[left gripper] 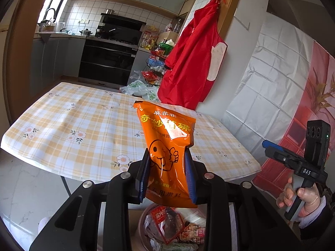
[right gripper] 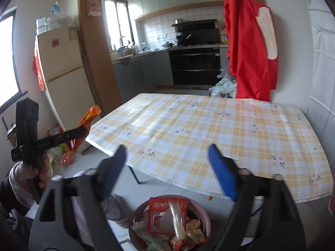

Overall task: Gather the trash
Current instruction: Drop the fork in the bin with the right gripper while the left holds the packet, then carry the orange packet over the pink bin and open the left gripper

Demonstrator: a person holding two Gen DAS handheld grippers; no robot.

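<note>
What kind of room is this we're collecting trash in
Most likely a home kitchen with a dining corner: a black built-in stove and oven unit, a cream two-door refrigerator, and a table under a yellow plaid floral tablecloth.

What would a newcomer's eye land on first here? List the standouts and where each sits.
First, the bright orange packet clamped upright in the left tool, held over the trash bin of wrappers on the floor. Next, the red apron hanging at the table's far end. Then the yellow checked tablecloth, with the right tool open in front of it.
</note>
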